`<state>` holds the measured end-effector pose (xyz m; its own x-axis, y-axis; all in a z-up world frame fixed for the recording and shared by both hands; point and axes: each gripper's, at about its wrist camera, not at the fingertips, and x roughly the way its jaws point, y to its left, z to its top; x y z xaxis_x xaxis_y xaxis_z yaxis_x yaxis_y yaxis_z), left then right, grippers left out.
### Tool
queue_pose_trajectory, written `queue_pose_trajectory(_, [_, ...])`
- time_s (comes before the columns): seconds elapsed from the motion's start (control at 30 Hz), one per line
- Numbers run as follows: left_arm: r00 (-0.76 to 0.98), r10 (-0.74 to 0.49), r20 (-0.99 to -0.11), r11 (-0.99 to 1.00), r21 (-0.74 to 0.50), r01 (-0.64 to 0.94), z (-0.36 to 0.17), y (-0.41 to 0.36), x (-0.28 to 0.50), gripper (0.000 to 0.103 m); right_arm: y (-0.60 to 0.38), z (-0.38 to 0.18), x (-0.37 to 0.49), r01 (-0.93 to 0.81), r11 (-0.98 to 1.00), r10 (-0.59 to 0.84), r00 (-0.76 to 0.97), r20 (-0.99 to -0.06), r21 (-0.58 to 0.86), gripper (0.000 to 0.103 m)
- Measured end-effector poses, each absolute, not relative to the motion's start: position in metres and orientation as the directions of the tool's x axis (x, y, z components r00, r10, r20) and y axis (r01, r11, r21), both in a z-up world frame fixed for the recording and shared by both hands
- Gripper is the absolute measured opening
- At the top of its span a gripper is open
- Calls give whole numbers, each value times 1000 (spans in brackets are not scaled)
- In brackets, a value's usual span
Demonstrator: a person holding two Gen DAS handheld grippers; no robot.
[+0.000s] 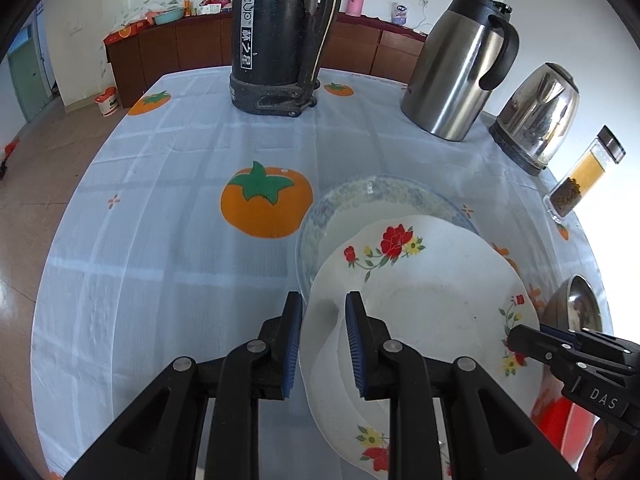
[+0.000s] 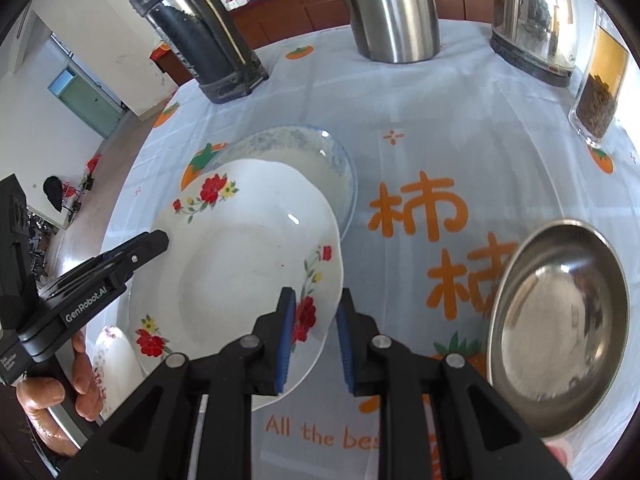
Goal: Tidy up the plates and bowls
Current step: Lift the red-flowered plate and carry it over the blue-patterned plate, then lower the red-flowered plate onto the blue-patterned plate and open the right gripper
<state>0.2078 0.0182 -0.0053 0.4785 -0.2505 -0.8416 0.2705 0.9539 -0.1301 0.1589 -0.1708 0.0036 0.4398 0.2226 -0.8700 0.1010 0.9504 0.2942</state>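
Both grippers clamp the floral plate by opposite rims: left gripper on one edge, right gripper on the other. Plate's held w/ far edge over the blue bowl, near centre of table. Steel bowl sits apart, to the right.

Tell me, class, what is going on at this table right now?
A person is holding a white floral-rimmed plate with two tools: the left hand-held gripper pinches its left rim and the right hand-held gripper pinches the opposite rim. The plate is tilted, overlapping a blue-patterned white bowl on the persimmon-print tablecloth. A round stainless steel bowl sits apart to the right. Behind them stand a black thermos, a steel jug and a steel kettle.
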Motion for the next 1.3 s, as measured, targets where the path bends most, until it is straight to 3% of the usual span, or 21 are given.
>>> queue_pose_trajectory(1.0, [531,-148,-834,970,-19,240,-29,0,241,23,-172,-19,212,102,980,103,472,-875,170,22])
queue_pose_trajectory(1.2, [540,-152,-828,971,-22,239,-31,1,240,23,-168,-24,213,96,980,103,499,-860,172,27])
queue_pose_trajectory(1.3, [553,-152,-819,971,-19,239,-29,1,237,24,-168,-26,213,87,974,137,506,-852,208,36])
